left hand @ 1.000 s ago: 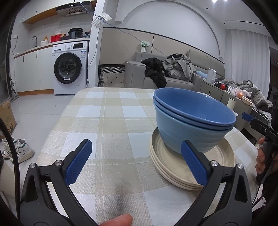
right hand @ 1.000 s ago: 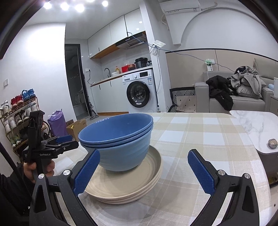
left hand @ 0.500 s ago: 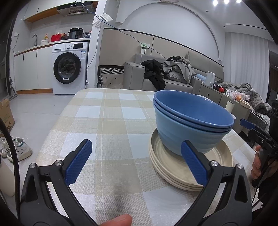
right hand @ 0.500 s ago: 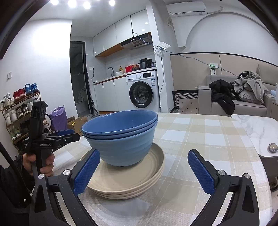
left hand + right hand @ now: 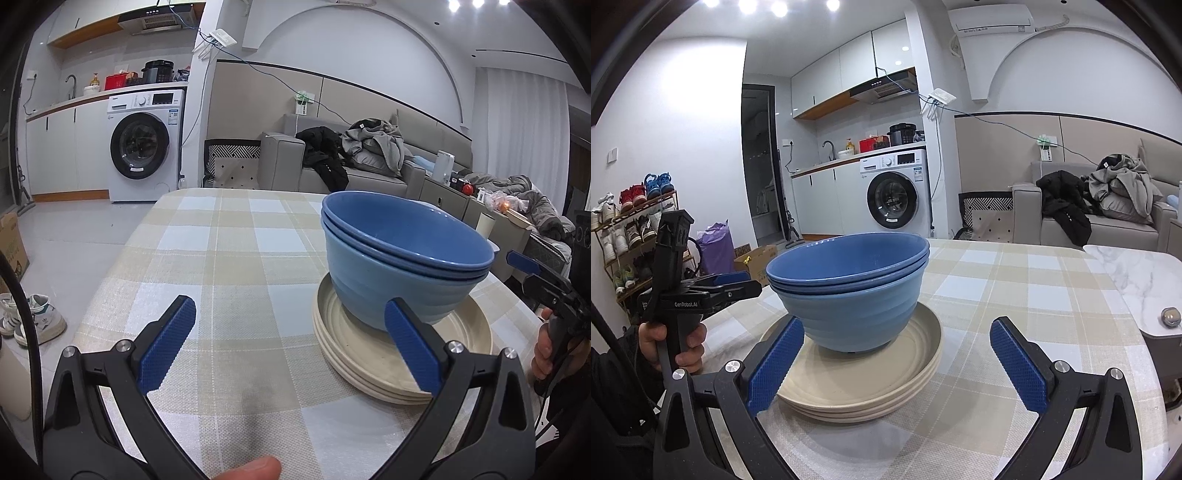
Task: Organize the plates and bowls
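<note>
My left gripper (image 5: 290, 345) and right gripper (image 5: 897, 363) have backed slightly off, jaws apart and empty. The bowls (image 5: 849, 291) sit nested on the plates (image 5: 864, 384), mid-table (image 5: 1015, 295). Stacking looks complete.

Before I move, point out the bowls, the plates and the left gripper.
bowls (image 5: 849, 314): right wrist view, outer wall of the lowest bowl.
plates (image 5: 871, 391): right wrist view, bare rim of the top plate.
left gripper (image 5: 288, 350): left wrist view, midway between fingertips.
</note>
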Motion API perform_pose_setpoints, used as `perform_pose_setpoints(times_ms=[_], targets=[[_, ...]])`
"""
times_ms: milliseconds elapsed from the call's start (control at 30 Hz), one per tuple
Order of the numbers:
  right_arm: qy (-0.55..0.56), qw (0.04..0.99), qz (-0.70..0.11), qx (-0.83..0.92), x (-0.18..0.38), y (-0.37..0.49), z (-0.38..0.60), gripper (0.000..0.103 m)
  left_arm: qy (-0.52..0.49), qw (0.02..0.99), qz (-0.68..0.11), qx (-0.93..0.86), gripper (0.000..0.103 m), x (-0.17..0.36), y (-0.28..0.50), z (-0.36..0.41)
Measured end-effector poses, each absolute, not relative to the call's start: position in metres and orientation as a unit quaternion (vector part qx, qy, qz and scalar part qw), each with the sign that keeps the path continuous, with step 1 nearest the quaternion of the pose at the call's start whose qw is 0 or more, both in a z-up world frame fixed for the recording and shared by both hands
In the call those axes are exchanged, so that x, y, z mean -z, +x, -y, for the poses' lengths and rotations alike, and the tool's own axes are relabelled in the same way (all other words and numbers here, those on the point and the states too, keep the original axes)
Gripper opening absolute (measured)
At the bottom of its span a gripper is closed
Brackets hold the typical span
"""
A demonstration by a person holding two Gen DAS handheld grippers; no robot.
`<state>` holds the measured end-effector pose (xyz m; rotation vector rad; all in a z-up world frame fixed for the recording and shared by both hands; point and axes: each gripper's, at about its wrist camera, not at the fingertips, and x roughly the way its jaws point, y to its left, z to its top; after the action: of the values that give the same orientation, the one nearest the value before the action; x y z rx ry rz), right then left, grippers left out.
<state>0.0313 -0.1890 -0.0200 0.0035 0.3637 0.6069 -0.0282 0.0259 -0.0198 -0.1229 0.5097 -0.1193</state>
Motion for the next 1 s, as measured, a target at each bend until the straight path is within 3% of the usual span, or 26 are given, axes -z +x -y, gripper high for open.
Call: perform_pose_setpoints(times_ms=[1000], targets=[[0.002, 0.938, -0.178, -0.297, 0.0206, 0.0321, 0.1884, 0.103, -0.055, 0.965, -0.249, 0.062, 0.102, 0.0208, -0.0269, -0.0267]])
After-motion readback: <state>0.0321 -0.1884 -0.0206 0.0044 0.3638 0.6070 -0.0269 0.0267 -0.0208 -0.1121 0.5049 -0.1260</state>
